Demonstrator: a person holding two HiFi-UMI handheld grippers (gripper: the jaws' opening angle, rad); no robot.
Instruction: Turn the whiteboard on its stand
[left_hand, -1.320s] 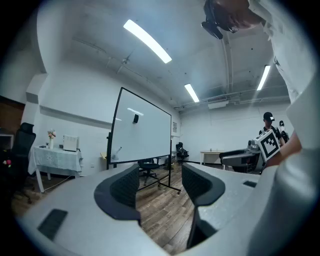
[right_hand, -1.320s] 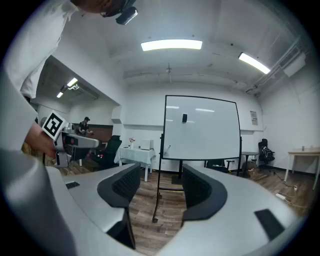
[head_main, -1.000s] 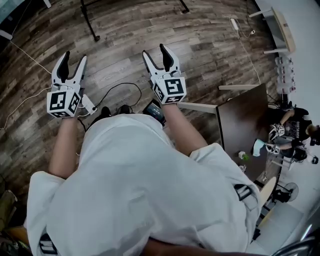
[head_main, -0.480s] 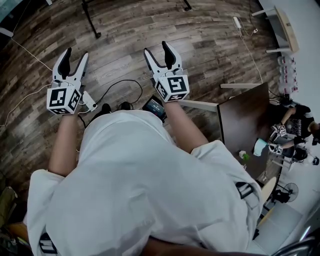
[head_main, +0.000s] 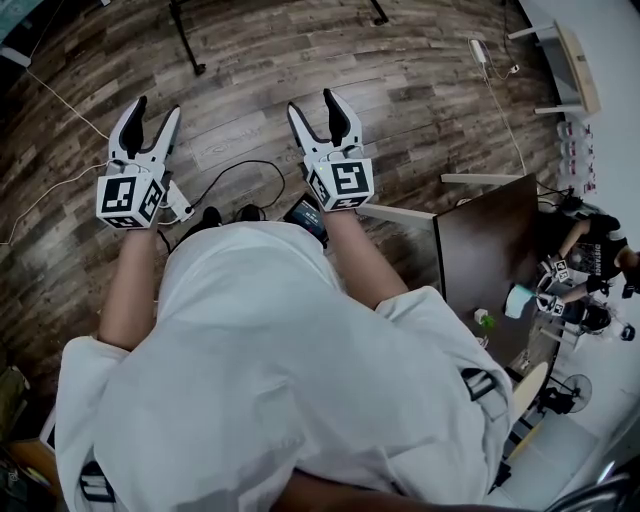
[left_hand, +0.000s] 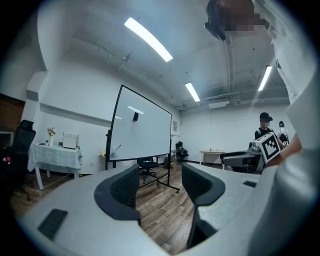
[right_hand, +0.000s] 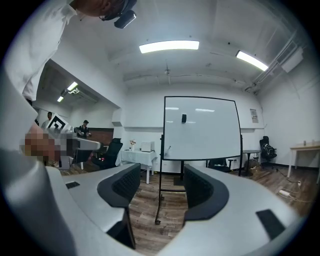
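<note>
A white whiteboard (right_hand: 201, 127) in a black frame stands upright on a wheeled stand (right_hand: 160, 200), some way ahead across the wooden floor. From the left gripper view the whiteboard (left_hand: 142, 127) appears angled, left of centre. My left gripper (head_main: 146, 118) is held out in front of me, open and empty, far from the board. My right gripper (head_main: 313, 112) is beside it, also open with nothing between its fingers. In the head view only black stand legs (head_main: 185, 45) show at the top edge.
Cables (head_main: 235, 180) and a power strip (head_main: 178, 205) lie on the floor at my feet. A dark table (head_main: 490, 250) stands to my right, with another person (head_main: 590, 255) beyond it. A cloth-covered table (left_hand: 55, 155) and office chairs (left_hand: 147, 167) stand near the walls.
Both grippers have drifted slightly forward and up in the head view. Their jaws stay open as before.
</note>
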